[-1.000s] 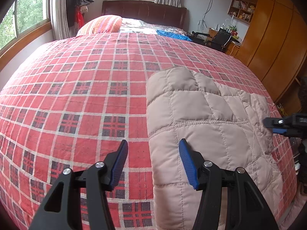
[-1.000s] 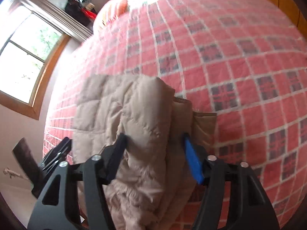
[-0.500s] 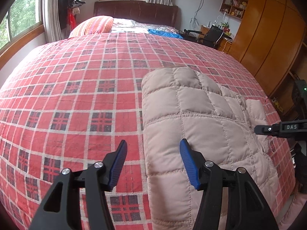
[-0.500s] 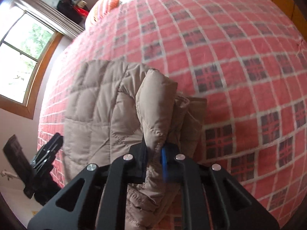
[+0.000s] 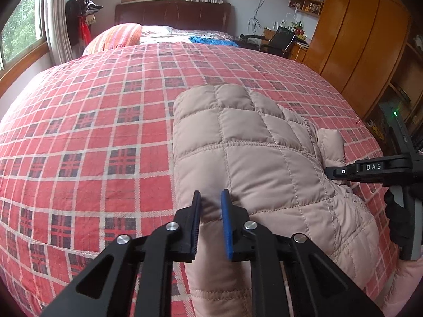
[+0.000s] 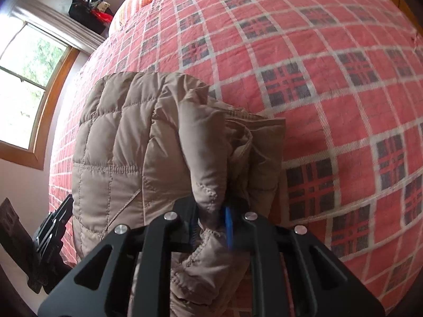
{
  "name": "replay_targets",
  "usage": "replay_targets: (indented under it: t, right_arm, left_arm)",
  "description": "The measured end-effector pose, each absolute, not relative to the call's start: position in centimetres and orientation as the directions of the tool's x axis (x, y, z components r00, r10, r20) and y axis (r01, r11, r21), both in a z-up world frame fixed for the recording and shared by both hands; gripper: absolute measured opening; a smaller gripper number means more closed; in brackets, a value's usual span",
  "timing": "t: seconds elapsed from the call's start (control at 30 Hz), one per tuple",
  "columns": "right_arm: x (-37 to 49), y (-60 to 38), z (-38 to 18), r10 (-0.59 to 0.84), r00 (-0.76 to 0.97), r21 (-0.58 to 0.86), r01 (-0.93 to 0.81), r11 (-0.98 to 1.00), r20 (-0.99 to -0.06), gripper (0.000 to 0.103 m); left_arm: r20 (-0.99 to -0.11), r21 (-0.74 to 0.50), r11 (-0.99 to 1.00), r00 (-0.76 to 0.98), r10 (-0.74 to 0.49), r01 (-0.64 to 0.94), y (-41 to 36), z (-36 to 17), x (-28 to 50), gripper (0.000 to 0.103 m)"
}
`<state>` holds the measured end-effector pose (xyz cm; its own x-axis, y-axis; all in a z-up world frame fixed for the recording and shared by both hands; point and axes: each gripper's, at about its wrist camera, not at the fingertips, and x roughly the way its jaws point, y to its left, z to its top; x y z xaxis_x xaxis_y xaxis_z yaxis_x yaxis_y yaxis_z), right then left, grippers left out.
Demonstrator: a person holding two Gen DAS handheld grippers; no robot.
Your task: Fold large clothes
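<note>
A beige quilted jacket (image 5: 251, 145) lies folded on the red plaid bed cover (image 5: 92, 132), near the bed's front right corner. My left gripper (image 5: 211, 211) is shut on the jacket's near left edge, with fabric pinched between its black and blue fingers. My right gripper (image 6: 211, 222) is shut on a bunched fold at the jacket's (image 6: 119, 145) right side. In the left wrist view the right gripper (image 5: 330, 171) reaches in from the right, held by a black-gloved hand (image 5: 399, 216). The left gripper (image 6: 53, 227) shows at the lower left of the right wrist view.
A striped pillow (image 5: 116, 35) and a blue cloth (image 5: 211, 41) lie at the head of the bed by the dark headboard (image 5: 171, 15). A wooden wardrobe (image 5: 357, 39) and a desk chair (image 5: 283, 37) stand to the right. Windows (image 5: 18, 31) line the left wall.
My left gripper went from wide open to shut on the jacket's left edge. My right gripper closed on the fold a second ago and still holds it.
</note>
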<state>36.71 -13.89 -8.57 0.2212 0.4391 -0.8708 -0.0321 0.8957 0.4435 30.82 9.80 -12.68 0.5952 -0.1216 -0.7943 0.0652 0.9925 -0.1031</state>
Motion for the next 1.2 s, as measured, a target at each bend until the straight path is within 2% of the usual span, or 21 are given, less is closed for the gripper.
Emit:
replay_targets:
  t: [0.17, 0.27, 0.33, 0.4, 0.5, 0.67, 0.73, 0.77, 0.97, 1.0, 1.03, 1.1, 1.2]
  right_arm:
    - [35.8, -14.4, -7.4, 0.432, 0.254, 0.436, -0.044, 0.899, -0.865, 0.02]
    - [34.0, -14.9, -5.5, 0.408, 0.286, 0.412, -0.049, 0.91, -0.867, 0.033]
    - [32.2, -15.2, -4.5, 0.398, 0.294, 0.398, -0.06, 0.915, -0.869, 0.043]
    - [30.6, -15.5, -4.1, 0.399, 0.29, 0.397, -0.068, 0.915, -0.87, 0.043]
    - [27.3, -15.6, -3.5, 0.387, 0.299, 0.375, -0.097, 0.922, -0.872, 0.044]
    - [23.9, -15.8, -4.5, 0.459, 0.26, 0.445, -0.114, 0.888, -0.85, 0.045]
    - [23.2, -15.0, -5.4, 0.487, 0.227, 0.471, -0.123, 0.874, -0.844, 0.034]
    - [23.2, -14.5, -5.9, 0.479, 0.218, 0.464, -0.121, 0.878, -0.85, 0.033]
    - [23.5, -14.4, -7.4, 0.485, 0.2, 0.467, -0.133, 0.874, -0.852, 0.037]
    - [23.4, -14.9, -6.8, 0.498, 0.217, 0.478, -0.139, 0.867, -0.84, 0.04]
    - [23.4, -15.4, -6.5, 0.508, 0.231, 0.489, -0.139, 0.861, -0.83, 0.052]
    - [23.5, -16.6, -5.9, 0.525, 0.265, 0.506, -0.14, 0.851, -0.809, 0.066]
    - [25.2, -18.5, -6.2, 0.566, 0.282, 0.556, -0.122, 0.822, -0.775, 0.071]
  left_arm:
    - [-0.795, -0.09, 0.994, 0.597, -0.109, 0.061, 9.9, -12.4, 30.1, 0.018]
    - [-0.795, -0.112, 0.992, 0.593, -0.127, 0.062, 10.6, -12.0, 29.4, 0.027]
    - [-0.795, -0.137, 0.988, 0.588, -0.151, 0.068, 11.4, -11.8, 28.9, 0.039]
    - [-0.795, -0.158, 0.984, 0.581, -0.173, 0.077, 12.2, -11.8, 28.2, 0.046]
    - [-0.806, -0.194, 0.977, 0.555, -0.208, 0.085, 13.2, -12.0, 27.2, 0.05]
    - [-0.81, -0.255, 0.963, 0.525, -0.262, 0.087, 14.0, -12.8, 25.8, 0.051]
    - [-0.808, -0.254, 0.962, 0.526, -0.266, 0.096, 13.8, -12.9, 25.2, 0.052]
    - [-0.806, -0.247, 0.964, 0.531, -0.261, 0.1, 13.6, -13.0, 25.0, 0.052]
    - [-0.805, -0.264, 0.959, 0.525, -0.277, 0.101, 14.1, -13.3, 25.1, 0.058]
    - [-0.802, -0.279, 0.954, 0.521, -0.292, 0.106, 14.4, -13.2, 25.2, 0.065]
    - [-0.795, -0.307, 0.945, 0.515, -0.321, 0.115, 14.7, -13.1, 25.5, 0.07]
    - [-0.789, -0.343, 0.932, 0.504, -0.352, 0.113, 15.3, -13.1, 26.1, 0.07]
    - [-0.786, -0.394, 0.913, 0.474, -0.396, 0.109, 16.0, -13.5, 27.5, 0.074]
